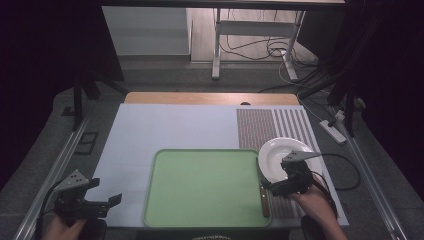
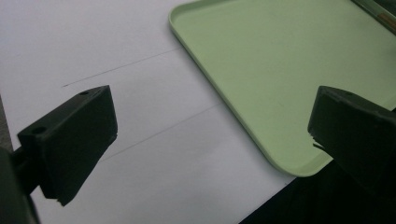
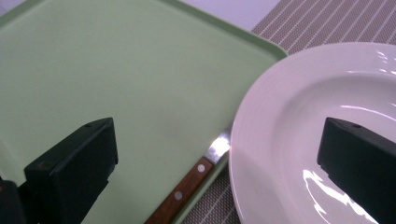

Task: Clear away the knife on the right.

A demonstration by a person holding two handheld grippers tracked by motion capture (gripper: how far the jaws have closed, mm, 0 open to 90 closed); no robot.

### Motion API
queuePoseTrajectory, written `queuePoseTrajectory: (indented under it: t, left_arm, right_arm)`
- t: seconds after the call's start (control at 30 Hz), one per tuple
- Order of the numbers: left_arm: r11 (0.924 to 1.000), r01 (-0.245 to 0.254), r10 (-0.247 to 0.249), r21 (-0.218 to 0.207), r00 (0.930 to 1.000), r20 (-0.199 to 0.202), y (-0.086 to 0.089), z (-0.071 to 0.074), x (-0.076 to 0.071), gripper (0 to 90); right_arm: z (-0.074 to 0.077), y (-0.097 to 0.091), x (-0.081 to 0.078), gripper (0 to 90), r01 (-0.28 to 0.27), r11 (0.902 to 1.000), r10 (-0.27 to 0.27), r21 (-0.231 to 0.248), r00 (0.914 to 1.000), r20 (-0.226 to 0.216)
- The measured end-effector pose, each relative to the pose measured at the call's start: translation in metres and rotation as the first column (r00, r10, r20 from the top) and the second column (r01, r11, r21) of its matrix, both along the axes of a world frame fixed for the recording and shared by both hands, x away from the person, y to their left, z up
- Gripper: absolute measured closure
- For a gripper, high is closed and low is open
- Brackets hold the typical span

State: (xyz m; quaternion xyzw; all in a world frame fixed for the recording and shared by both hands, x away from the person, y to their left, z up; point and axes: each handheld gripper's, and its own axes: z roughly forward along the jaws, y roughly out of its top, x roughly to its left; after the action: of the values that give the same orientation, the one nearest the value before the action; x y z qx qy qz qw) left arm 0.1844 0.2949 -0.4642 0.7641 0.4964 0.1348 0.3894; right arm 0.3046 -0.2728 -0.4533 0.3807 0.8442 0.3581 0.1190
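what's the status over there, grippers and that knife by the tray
Left gripper open, over the near left of the table. Right gripper open above knife and plate. Knife lies between tray and plate, blade tucked under plate rim.

Left hand-held gripper (image 1: 102,194): held low at about 7 o'clock in the high view, jaws spread wide, nothing between them, pointing toward 3 o'clock. Left hand (image 1: 60,229) grips it from below.

Right hand-held gripper (image 1: 274,187): at about 4 o'clock, jaws spread wide, pointing toward 9 o'clock. Right hand (image 1: 312,197) behind it, forearm entering from 5 o'clock.
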Motion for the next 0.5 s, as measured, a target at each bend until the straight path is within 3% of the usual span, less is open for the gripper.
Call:
queuePoseTrajectory:
  t: [0.5]
  left_arm:
    - [1.0,-0.007,0.007,-0.005,1.0,-0.005,0.001,0.0,0.0,1.2]
  right_arm:
    - [0.006,-0.024,-0.017,0.0,0.073,0.9967,-0.073,0.036,0.9973,0.01]
